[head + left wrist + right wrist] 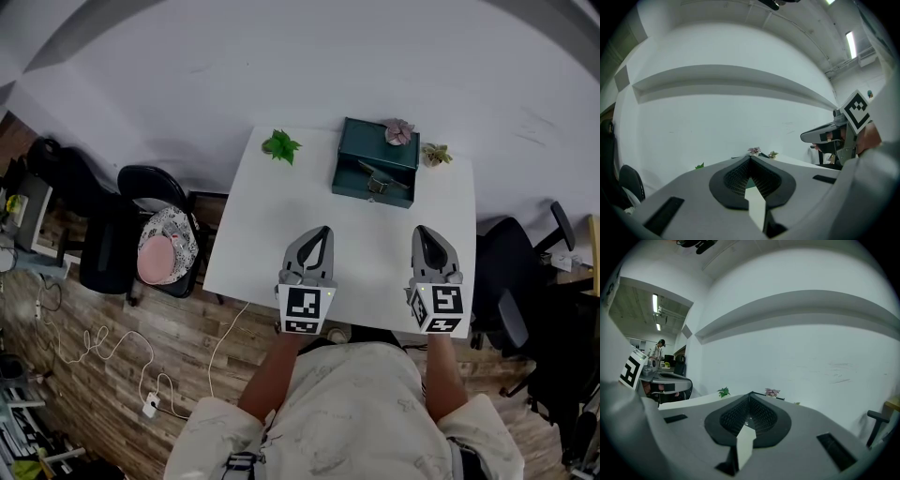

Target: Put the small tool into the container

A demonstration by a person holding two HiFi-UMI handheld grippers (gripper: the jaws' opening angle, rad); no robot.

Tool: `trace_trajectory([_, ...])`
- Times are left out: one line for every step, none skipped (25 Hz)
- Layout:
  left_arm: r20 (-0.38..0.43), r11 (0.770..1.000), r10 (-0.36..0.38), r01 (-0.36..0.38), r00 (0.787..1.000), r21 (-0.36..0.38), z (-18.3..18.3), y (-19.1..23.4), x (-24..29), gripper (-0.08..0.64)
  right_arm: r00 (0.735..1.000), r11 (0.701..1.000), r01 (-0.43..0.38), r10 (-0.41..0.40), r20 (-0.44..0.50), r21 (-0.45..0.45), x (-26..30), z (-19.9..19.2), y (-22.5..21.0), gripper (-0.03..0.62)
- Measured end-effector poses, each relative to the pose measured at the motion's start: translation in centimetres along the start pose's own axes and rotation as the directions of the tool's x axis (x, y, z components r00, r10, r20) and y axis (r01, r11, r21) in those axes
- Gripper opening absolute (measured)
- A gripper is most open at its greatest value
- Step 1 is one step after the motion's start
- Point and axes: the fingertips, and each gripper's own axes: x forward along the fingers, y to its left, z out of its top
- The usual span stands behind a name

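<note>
While left gripper (322, 231) & right gripper (419, 231) sit shut, empty, 1 small tool (380, 180) lies in teal container (361, 141).

The head view looks steeply down from well above on the white rectangular table (281, 225) and the dark green open box (375, 169). Each gripper view sits low behind its own jaws, facing almost level toward the white wall (740, 112). All three share the small pink-flowered plant (399, 132).
</note>
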Motion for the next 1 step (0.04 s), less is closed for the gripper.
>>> trace_trajectory([0.000,1.000,0.001,-0.001,1.000,-0.001,-0.01,-0.06,-0.11,0.006,1.000,1.000,0.000,0.000,0.000,-0.001,-0.10,0.04,0.00,0.018])
